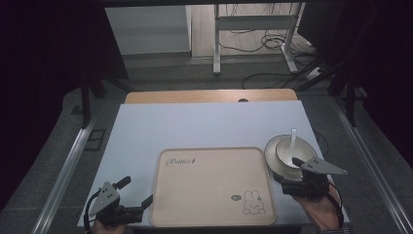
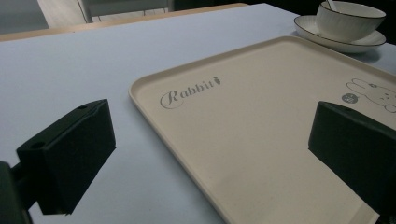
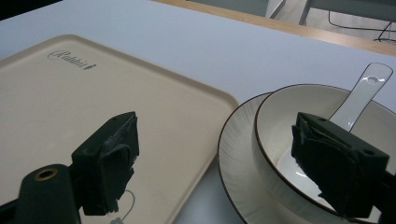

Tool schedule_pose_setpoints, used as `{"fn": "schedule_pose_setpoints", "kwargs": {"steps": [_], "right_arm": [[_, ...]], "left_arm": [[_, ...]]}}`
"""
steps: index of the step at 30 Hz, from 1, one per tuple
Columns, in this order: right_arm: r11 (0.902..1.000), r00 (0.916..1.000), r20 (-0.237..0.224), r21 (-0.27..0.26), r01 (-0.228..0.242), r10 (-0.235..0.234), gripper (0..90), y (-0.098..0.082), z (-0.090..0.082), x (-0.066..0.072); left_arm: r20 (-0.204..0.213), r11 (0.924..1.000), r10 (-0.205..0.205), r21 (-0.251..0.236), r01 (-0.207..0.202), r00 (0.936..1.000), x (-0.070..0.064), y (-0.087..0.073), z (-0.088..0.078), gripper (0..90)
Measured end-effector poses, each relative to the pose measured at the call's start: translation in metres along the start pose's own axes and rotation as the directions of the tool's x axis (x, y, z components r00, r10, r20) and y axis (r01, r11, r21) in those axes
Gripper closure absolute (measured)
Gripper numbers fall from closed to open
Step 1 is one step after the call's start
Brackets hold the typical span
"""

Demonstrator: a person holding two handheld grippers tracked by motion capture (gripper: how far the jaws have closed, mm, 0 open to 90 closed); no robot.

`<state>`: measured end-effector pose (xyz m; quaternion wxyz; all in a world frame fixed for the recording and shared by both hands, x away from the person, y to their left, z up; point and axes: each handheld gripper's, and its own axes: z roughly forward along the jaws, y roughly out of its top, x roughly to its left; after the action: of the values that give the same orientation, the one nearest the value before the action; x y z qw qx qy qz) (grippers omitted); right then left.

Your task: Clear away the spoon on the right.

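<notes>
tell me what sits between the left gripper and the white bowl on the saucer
The beige rectangular tray with the rabbit drawing lies between the left gripper and the white bowl, bare on top, as the high view shows.

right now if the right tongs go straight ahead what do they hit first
Most likely the near rim of the bowl on its saucer, which sits between the open right tongs; the spoon lies beyond.

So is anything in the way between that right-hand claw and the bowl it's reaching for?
Nothing visible. The right gripper hangs open at the near rim of the bowl, which sits on a saucer with a spoon inside. The tray lies off to the side.
</notes>
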<state>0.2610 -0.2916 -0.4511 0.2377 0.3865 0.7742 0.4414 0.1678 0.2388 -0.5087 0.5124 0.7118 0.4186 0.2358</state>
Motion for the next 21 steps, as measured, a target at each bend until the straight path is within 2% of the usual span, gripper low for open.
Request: {"fn": "schedule_pose_setpoints", "kwargs": {"steps": [9,21], "right_arm": [[0.9997,0.9994,0.025,0.012,-0.023,0.023,12.8,0.008,0.005,-0.013],[0.9991,0.9971,0.075,0.042,-0.003,0.0,22.4,0.02,0.011,-0.028]], "left_arm": [[-0.001,1.0,-0.001,-0.001,0.001,1.0,0.0,0.0,0.0,0.3],[0.0,1.0,-0.002,-0.002,0.002,1.0,0.0,0.0,0.0,0.3]]}}
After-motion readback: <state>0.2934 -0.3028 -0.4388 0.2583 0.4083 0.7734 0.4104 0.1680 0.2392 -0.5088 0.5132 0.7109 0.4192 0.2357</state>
